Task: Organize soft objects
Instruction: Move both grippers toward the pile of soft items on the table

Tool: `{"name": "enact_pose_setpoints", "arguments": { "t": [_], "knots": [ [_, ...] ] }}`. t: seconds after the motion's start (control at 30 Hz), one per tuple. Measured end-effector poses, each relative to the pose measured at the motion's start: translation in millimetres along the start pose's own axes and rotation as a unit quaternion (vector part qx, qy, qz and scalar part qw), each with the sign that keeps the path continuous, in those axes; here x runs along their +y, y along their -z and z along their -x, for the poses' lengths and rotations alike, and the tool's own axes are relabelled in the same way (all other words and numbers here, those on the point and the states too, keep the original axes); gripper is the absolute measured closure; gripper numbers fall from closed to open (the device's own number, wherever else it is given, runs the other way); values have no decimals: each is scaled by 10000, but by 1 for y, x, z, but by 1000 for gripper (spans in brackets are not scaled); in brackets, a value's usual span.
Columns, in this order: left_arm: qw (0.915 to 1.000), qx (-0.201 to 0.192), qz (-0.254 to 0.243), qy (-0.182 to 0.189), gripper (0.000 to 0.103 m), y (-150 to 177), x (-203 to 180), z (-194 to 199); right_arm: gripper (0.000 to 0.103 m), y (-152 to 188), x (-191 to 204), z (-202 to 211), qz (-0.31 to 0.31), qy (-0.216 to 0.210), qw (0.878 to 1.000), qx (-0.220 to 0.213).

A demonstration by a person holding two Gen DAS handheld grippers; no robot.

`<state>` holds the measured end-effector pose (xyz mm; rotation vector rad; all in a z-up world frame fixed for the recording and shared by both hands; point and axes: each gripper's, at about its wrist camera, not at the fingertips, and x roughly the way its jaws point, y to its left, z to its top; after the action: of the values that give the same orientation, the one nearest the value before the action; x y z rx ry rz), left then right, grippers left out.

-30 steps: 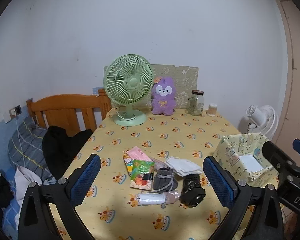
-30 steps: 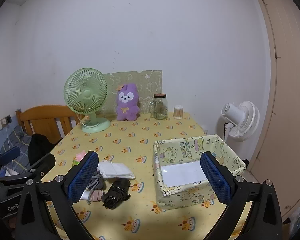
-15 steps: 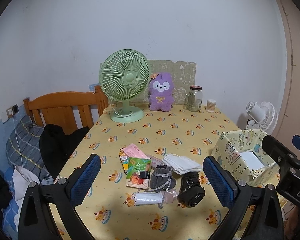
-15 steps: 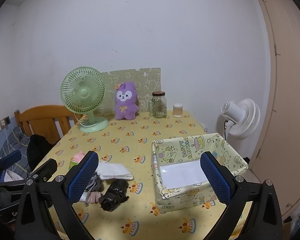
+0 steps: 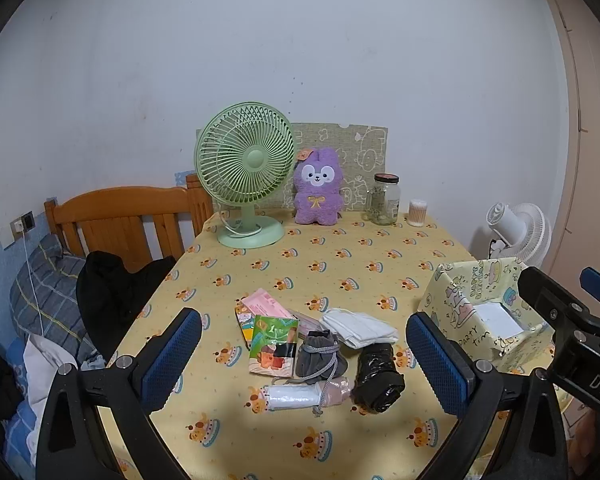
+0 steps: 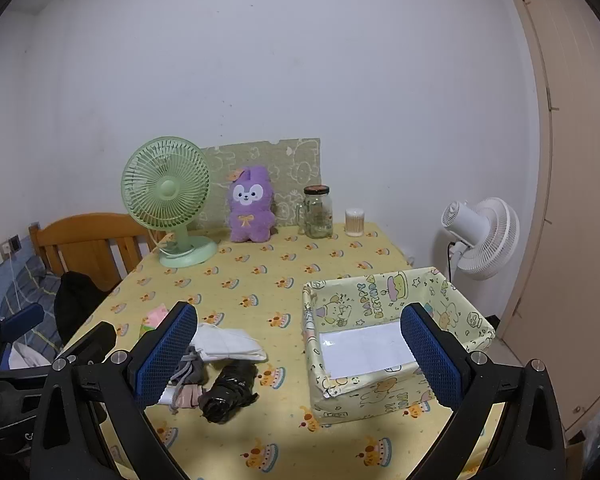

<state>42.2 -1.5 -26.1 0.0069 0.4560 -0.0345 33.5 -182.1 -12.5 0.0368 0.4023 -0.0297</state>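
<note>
Since a second ago we have drawn back and risen a little; nothing is taken yet. Our left tool (image 5: pixel 300 354) and right tool (image 6: pixel 300 354) hang released above the counter (image 5: pixel 340 264). The soft pile (image 5: pixel 320 356) lies at 6 o'clock, the box (image 6: pixel 380 344) at 3 o'clock.

White wall (image 5: pixel 260 40) (scuffed) behind wooden headboard (image 5: pixel 120 220), beige door (image 6: pixel 572 200).

A home bedroom: a wooden bed headboard (image 5: pixel 124 216) with a plaid pillow (image 5: pixel 44 292) beside a table (image 5: pixel 340 264) bearing, along its far edge, a green desk fan (image 5: pixel 246 172) and purple plush toy (image 5: pixel 318 186).
</note>
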Motion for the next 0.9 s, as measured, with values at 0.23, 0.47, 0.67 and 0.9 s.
{"name": "enact_pose_setpoints", "arguments": {
  "t": [0.23,0.47,0.67,0.9],
  "knots": [
    [10000,-22,-11,15,0,1,-3,2,0,-2,-1,-1,-7,-14,10000,18],
    [10000,-49,5,66,1,-1,-3,3,0,-3,0,0,2,28,10000,6],
    [10000,-38,-10,72,1,-2,-2,2,0,-3,3,1,16,26,10000,18],
    [9998,-47,14,203,3,-1,-2,0,0,-3,3,0,37,91,10000,-2]
  ]
}}
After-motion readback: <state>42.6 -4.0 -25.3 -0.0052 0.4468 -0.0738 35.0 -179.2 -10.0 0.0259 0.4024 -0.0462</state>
